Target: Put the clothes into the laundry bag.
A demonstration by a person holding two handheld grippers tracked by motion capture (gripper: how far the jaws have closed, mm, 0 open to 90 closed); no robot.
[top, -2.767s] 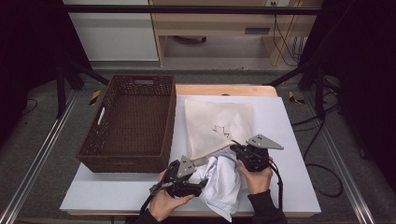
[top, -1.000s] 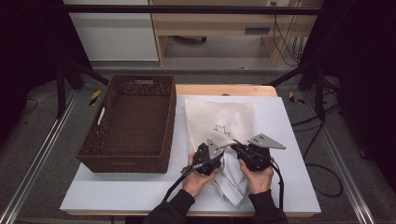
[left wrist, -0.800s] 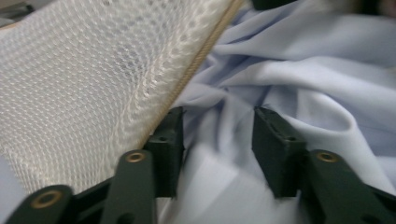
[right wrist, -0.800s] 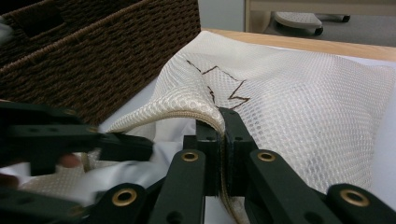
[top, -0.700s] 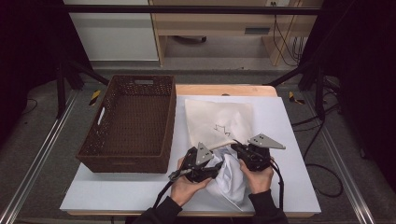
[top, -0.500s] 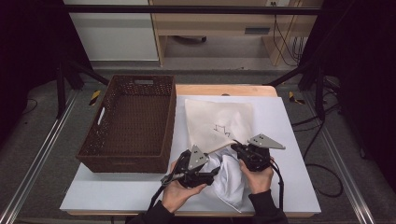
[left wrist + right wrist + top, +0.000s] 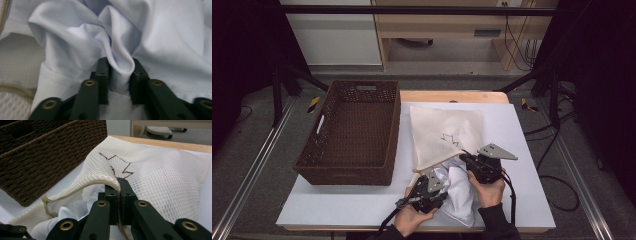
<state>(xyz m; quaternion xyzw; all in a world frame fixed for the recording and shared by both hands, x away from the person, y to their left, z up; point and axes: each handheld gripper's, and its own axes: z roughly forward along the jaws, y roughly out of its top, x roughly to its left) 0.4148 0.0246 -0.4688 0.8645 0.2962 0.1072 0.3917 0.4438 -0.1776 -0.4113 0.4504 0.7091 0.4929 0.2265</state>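
**A:** Where did things stand with the cream mesh laundry bag with the brown line drawing [image 7: 443, 137]?

**B:** It lay flat on the white table top [image 7: 522, 150], just right of the dark brown woven basket [image 7: 352, 132]. The right gripper [image 7: 119, 185] was clamped tight on the upper lip of the bag's zippered mouth, holding that edge lifted so the opening gaped toward the person.

**A:** And the pale blue-white cotton shirt [image 7: 457, 192]?

**B:** It sat bunched at the near edge of the table, partly tucked under the raised lip, with most of it outside the bag. The left gripper [image 7: 119, 71] had just been closing, and its jaws had pinched a raised fold of the shirt between them.

**A:** So the step was feeding the shirt in. How would that have gone well?

**B:** I'd judge the grip was thin: one ridge of soft cloth, which could slip out under a hard pull. Better to carry the fold low and straight through the mouth, deep toward the far end of the bag, so the rest trailed in behind. The right gripper should have kept the lip high and steady; if it sagged, the shirt would have snagged on the zipper edge [image 7: 75, 192] or pushed the whole bag along the table.

**A:** Any other risk?

**B:** Catching the mesh together with the shirt.
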